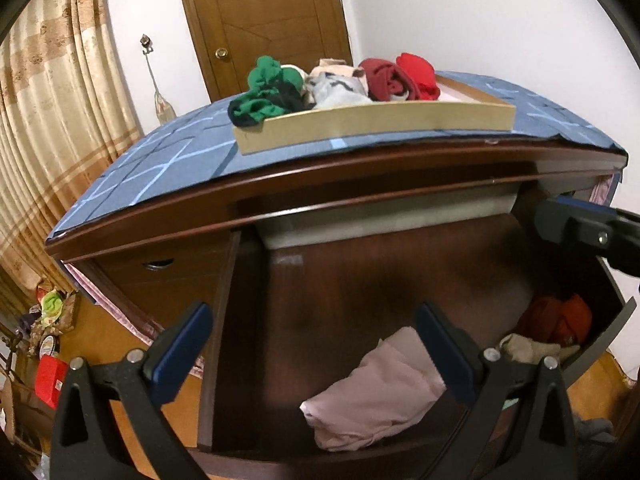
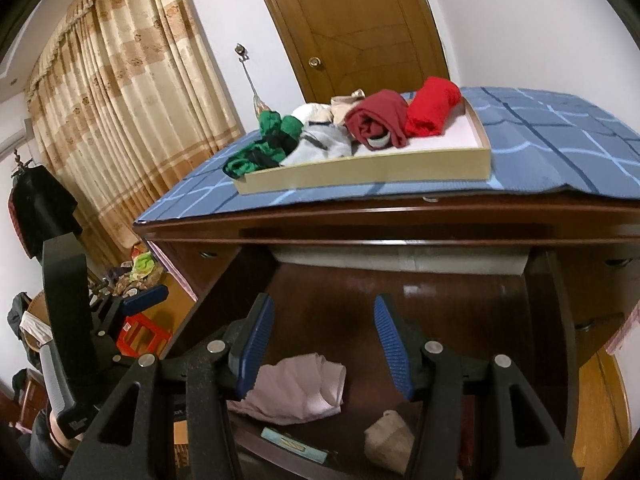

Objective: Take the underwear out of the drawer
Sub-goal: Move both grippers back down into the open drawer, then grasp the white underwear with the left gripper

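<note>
The dark wooden drawer (image 1: 400, 264) (image 2: 460, 300) stands pulled out below me. In it lies a crumpled pale pink underwear (image 1: 372, 392) (image 2: 300, 388). A beige piece (image 1: 532, 350) (image 2: 390, 436) and a red-orange piece (image 1: 560, 320) lie at the drawer's right end. My left gripper (image 1: 316, 348) hangs open above the pink piece, with the garment below its right finger (image 1: 444, 352). My right gripper (image 2: 325, 344) is open too, just above the same pink piece, and nothing is between its blue pads (image 2: 256, 340). Each gripper shows at the edge of the other's view, the right gripper (image 1: 580, 232) and the left gripper (image 2: 140, 300).
On the dresser's blue checked cloth (image 1: 160, 168) (image 2: 560, 140) stands a shallow cardboard tray (image 1: 376, 120) (image 2: 368, 170) holding green, grey, dark red and red garments. A wooden door (image 1: 272, 20) and curtains (image 2: 120, 100) are behind. Clutter and a red box (image 1: 50, 376) lie on the floor at left.
</note>
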### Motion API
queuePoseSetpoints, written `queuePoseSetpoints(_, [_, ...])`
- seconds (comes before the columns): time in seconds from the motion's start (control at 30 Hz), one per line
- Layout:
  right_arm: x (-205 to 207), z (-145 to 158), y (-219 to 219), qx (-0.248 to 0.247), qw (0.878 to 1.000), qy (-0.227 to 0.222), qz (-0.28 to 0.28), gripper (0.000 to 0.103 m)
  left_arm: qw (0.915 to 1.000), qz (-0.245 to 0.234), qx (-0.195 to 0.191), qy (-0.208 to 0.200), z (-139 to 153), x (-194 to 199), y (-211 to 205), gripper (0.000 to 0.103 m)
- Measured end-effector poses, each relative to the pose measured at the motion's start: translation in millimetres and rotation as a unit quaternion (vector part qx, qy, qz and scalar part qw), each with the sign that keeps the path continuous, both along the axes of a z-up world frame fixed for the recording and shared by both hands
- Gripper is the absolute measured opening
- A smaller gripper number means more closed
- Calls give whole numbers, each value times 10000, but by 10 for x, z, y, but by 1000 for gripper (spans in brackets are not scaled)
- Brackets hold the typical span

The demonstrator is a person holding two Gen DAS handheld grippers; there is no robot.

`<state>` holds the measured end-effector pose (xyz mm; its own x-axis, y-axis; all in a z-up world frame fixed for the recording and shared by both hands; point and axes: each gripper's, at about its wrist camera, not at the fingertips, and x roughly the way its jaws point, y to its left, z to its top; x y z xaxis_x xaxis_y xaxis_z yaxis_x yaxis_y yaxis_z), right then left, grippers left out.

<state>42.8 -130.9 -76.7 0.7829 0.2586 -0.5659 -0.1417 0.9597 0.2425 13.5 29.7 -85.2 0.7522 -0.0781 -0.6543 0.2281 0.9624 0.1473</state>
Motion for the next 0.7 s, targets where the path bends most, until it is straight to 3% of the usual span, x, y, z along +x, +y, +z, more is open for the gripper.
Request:
queuePoseSetpoints(0.37, [52, -170, -62, -11, 9989, 459, 64, 55, 9989, 53, 326, 343, -159, 50, 85, 103])
queuePoseSetpoints(0.57, [217, -339, -89, 188, 9932, 1112, 297, 55, 9982, 25, 377, 469, -144, 98, 229, 103])
queuePoseSetpoints(0.7, [400, -497, -170, 617, 9813, 1761, 480, 55, 9970, -148, 472, 603, -147, 145, 235, 103])
